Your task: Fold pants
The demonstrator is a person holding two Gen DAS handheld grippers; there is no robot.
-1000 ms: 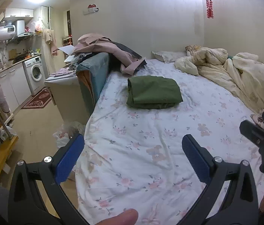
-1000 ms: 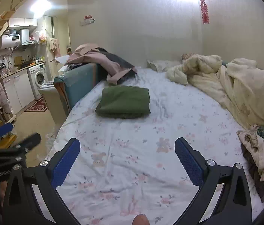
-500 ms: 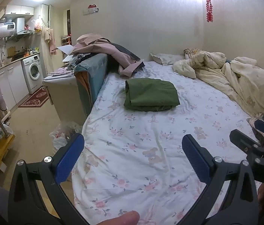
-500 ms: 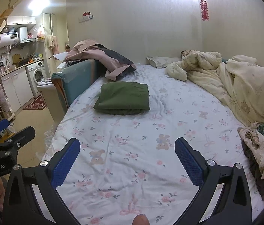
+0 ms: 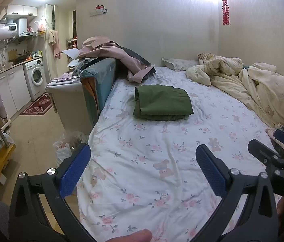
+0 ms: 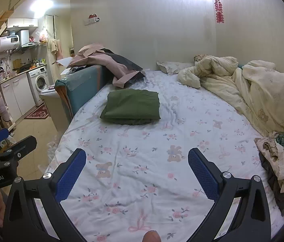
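Green pants lie folded into a neat rectangle on the flowered bed sheet, near the bed's far left side; they also show in the right wrist view. My left gripper is open and empty, held above the near part of the bed, well short of the pants. My right gripper is open and empty too, beside the left one. The right gripper's fingers show at the right edge of the left wrist view, and the left gripper's fingers show at the left edge of the right wrist view.
A crumpled cream duvet covers the bed's right side. A pile of clothes sits at the near right edge. A teal panel with pink clothes stands left of the bed, then a cabinet and kitchen with washing machine.
Both grippers have drawn back and risen slightly from the bed; the folded pants look a little farther away. Both stayed open.
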